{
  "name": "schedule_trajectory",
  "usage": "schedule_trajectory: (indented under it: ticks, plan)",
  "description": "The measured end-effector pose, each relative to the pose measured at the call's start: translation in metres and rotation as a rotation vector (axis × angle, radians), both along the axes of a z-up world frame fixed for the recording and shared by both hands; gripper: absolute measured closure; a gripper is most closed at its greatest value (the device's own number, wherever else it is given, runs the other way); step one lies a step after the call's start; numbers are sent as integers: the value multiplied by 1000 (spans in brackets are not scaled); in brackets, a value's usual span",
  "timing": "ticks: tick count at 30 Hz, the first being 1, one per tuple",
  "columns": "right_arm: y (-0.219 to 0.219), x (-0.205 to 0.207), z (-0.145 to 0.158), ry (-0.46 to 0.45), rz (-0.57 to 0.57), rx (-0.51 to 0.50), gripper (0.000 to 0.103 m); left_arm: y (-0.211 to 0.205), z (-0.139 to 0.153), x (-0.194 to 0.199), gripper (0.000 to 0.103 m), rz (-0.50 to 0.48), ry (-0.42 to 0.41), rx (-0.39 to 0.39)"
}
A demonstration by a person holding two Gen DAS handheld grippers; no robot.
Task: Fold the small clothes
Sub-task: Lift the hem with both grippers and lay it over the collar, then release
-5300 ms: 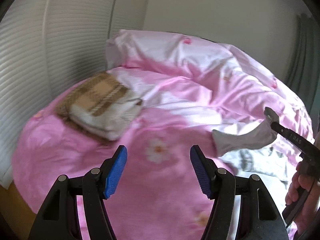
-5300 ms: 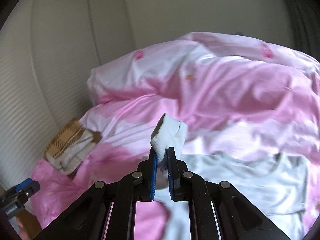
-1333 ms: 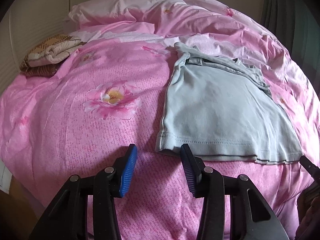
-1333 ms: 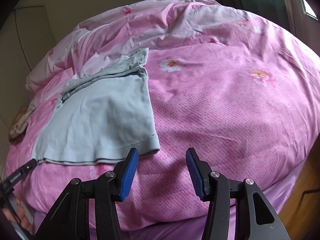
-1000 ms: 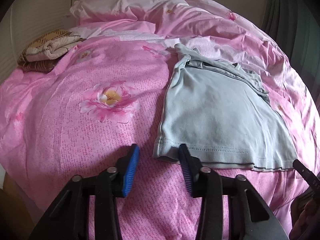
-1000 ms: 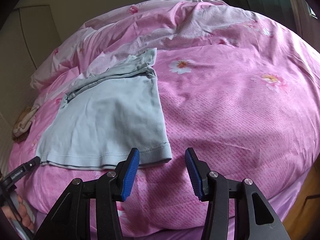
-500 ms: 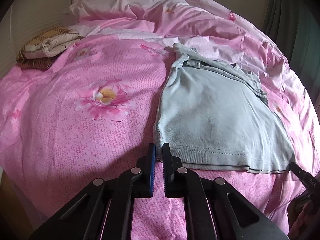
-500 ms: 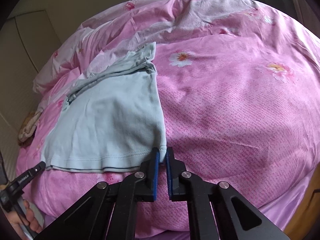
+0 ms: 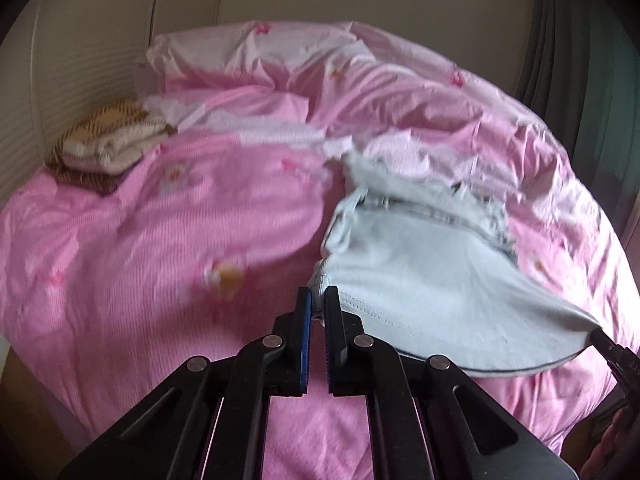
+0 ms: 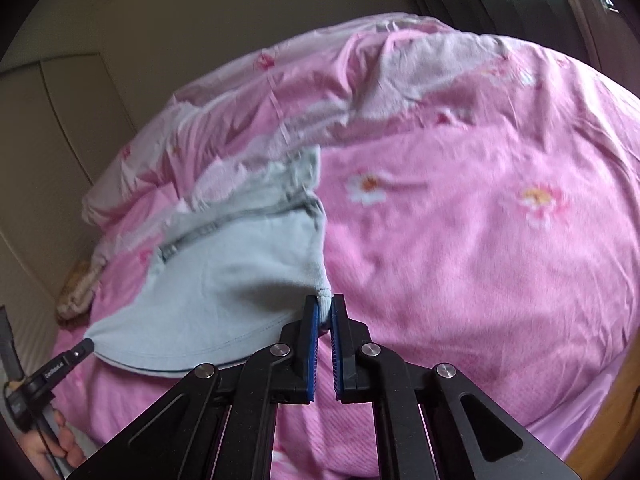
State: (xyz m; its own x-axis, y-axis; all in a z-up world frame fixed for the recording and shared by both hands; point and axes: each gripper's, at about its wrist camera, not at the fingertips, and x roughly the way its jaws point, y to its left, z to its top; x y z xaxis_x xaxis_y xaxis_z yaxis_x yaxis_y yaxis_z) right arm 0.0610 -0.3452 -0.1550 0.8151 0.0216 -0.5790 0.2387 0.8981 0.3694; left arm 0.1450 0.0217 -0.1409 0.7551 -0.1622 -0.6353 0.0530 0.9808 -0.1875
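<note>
left tool (image 9: 317, 304): black frame | blue ribbed pads | silver screws | right tool (image 10: 325, 314): same

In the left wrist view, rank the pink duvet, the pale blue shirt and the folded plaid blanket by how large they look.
1. pink duvet, filling most of the view.
2. pale blue shirt.
3. folded plaid blanket, though it lies farther from the camera, so its true size against the shirt is unsure.

- The shirt (image 9: 432, 280) is lying on the bed (image 9: 140, 248), with its near edge lifted off it.
- The left tool (image 9: 316, 304) is holding the shirt's near left corner.
- The right tool (image 10: 325, 310) is holding its near right corner.
- A folded blanket (image 9: 108, 144) is sitting far back on the left.
- A pillow (image 9: 248, 52) is lying behind everything.
</note>
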Motion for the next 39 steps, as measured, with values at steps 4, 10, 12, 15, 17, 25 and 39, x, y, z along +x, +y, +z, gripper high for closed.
schedule_trajectory:
  ticks: [4, 10, 12, 15, 17, 25, 39]
  plan:
    - [-2, 9, 30, -65, 7, -1, 97, -5, 31, 23, 95, -4, -49, -16]
    - [-12, 48, 66, -133, -5, 5, 96, -17, 69, 70, 95, -2, -122, -39]
    - [-18, 68, 76, -148, -15, 10, 97, -22, 77, 88, 95, 0, -139, -42]
    - [-24, 96, 86, -160, -24, 17, 97, -30, 83, 124, 95, 8, -148, -43]
    - [-29, 120, 89, -159, -30, 25, 97, -35, 82, 149, 95, 15, -145, -41]
    - [-46, 215, 69, -90, -32, 49, 96, -56, 49, 243, 95, 21, -71, -36]
    - [-63, 305, -9, 90, -34, 70, 96, -76, -30, 316, 95, 31, 106, 22]
